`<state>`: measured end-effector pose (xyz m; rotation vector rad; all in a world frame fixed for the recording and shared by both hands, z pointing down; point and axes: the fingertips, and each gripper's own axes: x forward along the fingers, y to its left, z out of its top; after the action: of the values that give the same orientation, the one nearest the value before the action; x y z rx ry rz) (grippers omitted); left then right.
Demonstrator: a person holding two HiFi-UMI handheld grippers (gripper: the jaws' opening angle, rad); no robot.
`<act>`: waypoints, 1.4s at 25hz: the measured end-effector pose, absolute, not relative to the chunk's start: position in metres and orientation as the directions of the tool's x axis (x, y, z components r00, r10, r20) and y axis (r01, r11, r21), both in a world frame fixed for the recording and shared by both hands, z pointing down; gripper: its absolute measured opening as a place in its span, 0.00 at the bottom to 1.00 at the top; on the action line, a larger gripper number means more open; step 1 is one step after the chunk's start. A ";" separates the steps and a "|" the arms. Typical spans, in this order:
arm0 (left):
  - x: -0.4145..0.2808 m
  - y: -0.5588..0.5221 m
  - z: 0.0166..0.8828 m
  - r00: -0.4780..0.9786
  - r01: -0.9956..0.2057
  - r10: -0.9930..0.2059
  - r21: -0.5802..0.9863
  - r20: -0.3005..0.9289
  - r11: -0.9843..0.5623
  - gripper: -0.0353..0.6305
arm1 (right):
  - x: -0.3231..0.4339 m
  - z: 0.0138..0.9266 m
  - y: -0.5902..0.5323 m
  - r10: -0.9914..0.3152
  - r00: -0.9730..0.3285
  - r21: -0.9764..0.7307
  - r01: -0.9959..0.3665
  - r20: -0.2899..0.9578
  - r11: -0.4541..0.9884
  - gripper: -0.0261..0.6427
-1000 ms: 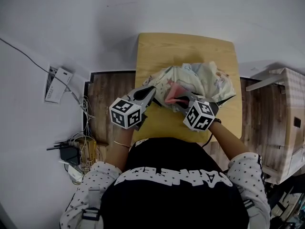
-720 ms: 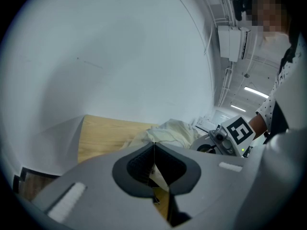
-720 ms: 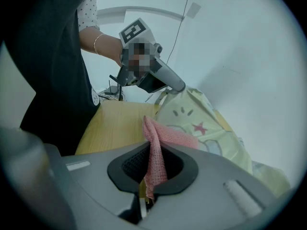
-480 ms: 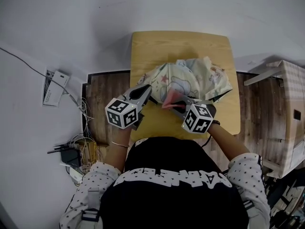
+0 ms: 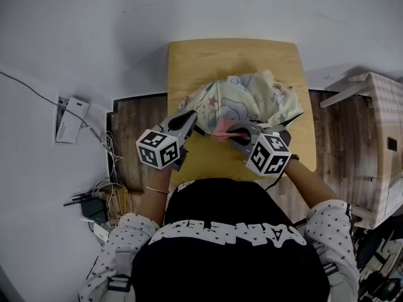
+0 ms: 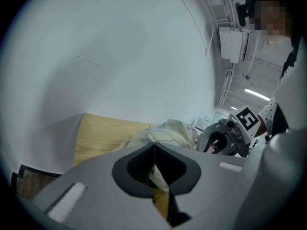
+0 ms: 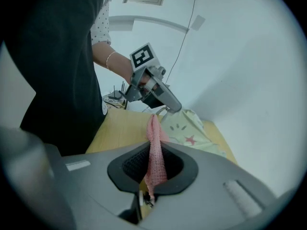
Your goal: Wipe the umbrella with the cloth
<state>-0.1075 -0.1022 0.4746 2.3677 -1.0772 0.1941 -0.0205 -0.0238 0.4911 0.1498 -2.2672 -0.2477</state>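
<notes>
A crumpled pale umbrella [image 5: 249, 99] with cartoon prints lies on the small wooden table [image 5: 233, 58]. My left gripper [image 5: 192, 119] is at its left edge, shut on a fold of the umbrella's fabric [image 6: 158, 176]; a thin pale strip runs between the closed jaws. My right gripper [image 5: 238, 132] hovers over the umbrella's near edge, shut on a pink cloth [image 5: 221, 131]. In the right gripper view the pink cloth [image 7: 154, 152] stands up between the jaws, with the umbrella [image 7: 187, 128] and the left gripper [image 7: 169, 107] beyond it. The right gripper [image 6: 217, 145] shows in the left gripper view.
The table stands against a white wall. On the floor at the left lie a white router [image 5: 69, 118], a tangle of cables [image 5: 110, 194] and a black box [image 5: 94, 209]. A pale wooden crate [image 5: 378, 137] stands at the right. The person's body crowds the table's near edge.
The right gripper has lifted and drawn back a little toward the person, carrying the pink cloth. The left gripper keeps its hold at the umbrella's left edge.
</notes>
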 end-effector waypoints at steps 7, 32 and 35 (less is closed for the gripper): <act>-0.107 -0.102 0.473 0.673 -0.734 -0.661 0.408 0.332 -0.543 0.06 | -0.014 0.441 -0.086 -0.390 -0.670 0.414 -0.134 0.631 0.900 0.09; -0.094 -0.088 0.470 0.709 -0.703 -0.623 0.410 0.331 -0.581 0.06 | 0.034 0.486 -0.079 -0.176 -0.663 0.213 -0.025 0.728 0.977 0.09; -0.092 -0.089 0.470 0.712 -0.700 -0.621 0.408 0.329 -0.586 0.06 | 0.038 0.483 -0.077 -0.162 -0.673 0.187 -0.035 0.721 0.982 0.09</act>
<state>-0.0915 -0.0893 0.4703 2.4011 -1.0072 0.2045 0.0382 -0.0772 0.4833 0.1366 -2.3047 -0.2001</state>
